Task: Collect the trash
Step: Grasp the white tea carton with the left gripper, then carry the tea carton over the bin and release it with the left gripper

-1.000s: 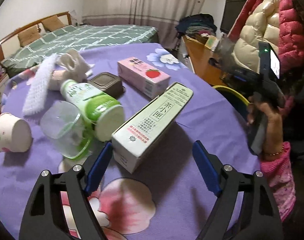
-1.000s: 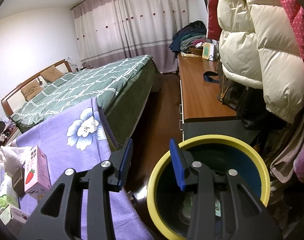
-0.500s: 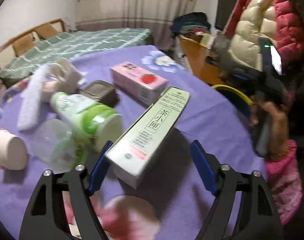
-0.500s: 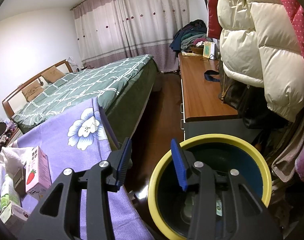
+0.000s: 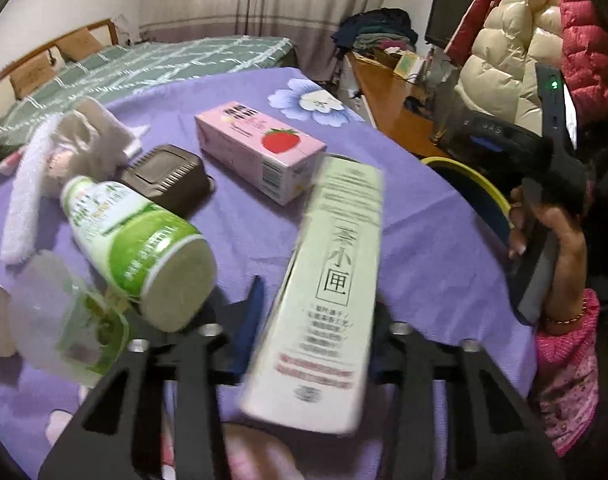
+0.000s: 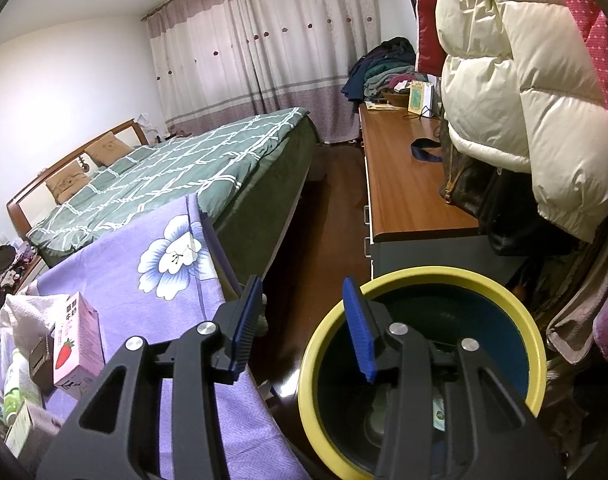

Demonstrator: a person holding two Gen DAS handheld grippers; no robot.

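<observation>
My left gripper [image 5: 315, 332] has closed its blue pads on a long white tea box [image 5: 327, 304], which stands tilted between the fingers. Beside it on the purple tablecloth [image 5: 415, 240] lie a green-labelled bottle [image 5: 140, 248], a clear plastic cup [image 5: 64, 320], a pink strawberry carton [image 5: 260, 152] and a dark brown box [image 5: 168, 180]. My right gripper [image 6: 304, 328] is open and empty, held over the rim of the yellow-rimmed blue bin [image 6: 423, 276] beside the table. The bin rim also shows in the left wrist view [image 5: 475, 184].
Crumpled tissue and a white mesh sleeve [image 5: 28, 184] lie at the table's far left. A wooden desk [image 6: 403, 184] with hanging coats [image 6: 523, 80] stands right of the bin. A bed [image 6: 184, 176] is behind the table. The bin holds some trash [image 6: 435, 412].
My left gripper moved forward around the tea box and closed on it; the box now stands tilted up between the fingers. The right gripper stayed open over the bin.
</observation>
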